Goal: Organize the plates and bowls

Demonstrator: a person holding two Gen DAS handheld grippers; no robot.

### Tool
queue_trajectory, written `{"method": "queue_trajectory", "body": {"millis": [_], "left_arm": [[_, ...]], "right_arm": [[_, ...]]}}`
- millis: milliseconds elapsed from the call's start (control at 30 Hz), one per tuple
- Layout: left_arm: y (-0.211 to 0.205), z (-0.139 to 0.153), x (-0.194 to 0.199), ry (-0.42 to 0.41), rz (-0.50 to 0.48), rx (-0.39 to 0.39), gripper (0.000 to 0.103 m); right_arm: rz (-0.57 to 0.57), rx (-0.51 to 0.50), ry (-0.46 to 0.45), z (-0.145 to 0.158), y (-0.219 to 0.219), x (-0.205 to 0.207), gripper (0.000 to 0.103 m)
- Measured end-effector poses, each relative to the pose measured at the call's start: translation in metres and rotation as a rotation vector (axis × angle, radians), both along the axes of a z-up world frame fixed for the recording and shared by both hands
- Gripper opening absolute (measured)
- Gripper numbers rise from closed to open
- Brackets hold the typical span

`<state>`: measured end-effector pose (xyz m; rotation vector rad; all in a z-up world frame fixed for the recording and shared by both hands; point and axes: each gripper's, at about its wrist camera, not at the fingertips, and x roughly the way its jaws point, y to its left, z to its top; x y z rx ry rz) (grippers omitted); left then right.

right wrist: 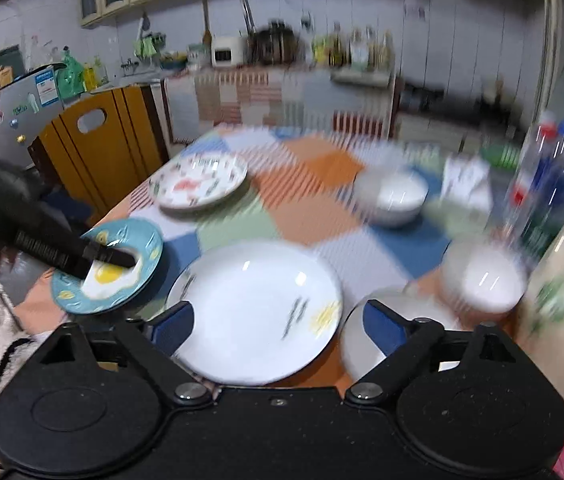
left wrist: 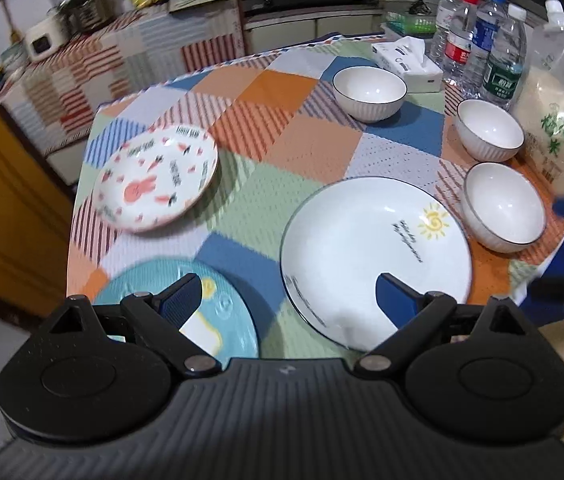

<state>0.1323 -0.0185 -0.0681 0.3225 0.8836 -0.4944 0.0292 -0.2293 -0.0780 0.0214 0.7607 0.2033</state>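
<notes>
Both claws are wide open and hold nothing: your left claw [left wrist: 287,300] hangs between the egg plate [left wrist: 226,312] and the sun plate [left wrist: 361,240]. Three bowls lie apart on the tabletop [left wrist: 282,184]; I think you should bring your right claw [right wrist: 278,320] low to the nearest bowl [right wrist: 361,340] and pinch its rim.

Sun plate [left wrist: 365,252]: large, white, dark rim, flat at the table's near edge.
Rabbit plate [left wrist: 156,178]: white with pink prints, far left.
Egg plate [left wrist: 226,316]: teal, near left.
Bowls [left wrist: 369,92], [left wrist: 489,130], [left wrist: 503,206]: three, white, ribbed, upright, apart along the right side.
</notes>
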Motion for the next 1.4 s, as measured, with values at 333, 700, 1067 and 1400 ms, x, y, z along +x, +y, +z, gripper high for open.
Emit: {"method": "queue_trajectory", "body": {"millis": [333,700,1067,1400], "left_arm": [[-0.020,-0.049,0.069,0.066,-0.073,0.060,0.072],[-0.034,-0.089,0.110,0.187,-0.105,0.027,0.060],[-0.026,-0.109,0.123,0.328,-0.134,-0.072,0.017],[-0.027,-0.107,0.113,0.280,-0.133,-0.042,0.019]], "right_arm": [[-0.075,0.211,0.222,-0.076,-0.002,0.016,0.077],[-0.222,0.294,0.299,-0.118,-0.011,0.032,0.054],[-0.268,0.377,0.300,-0.125,-0.011,0.037,0.027],[-0.224,0.343,0.278,-0.124,-0.008,0.040,0.026]]}}
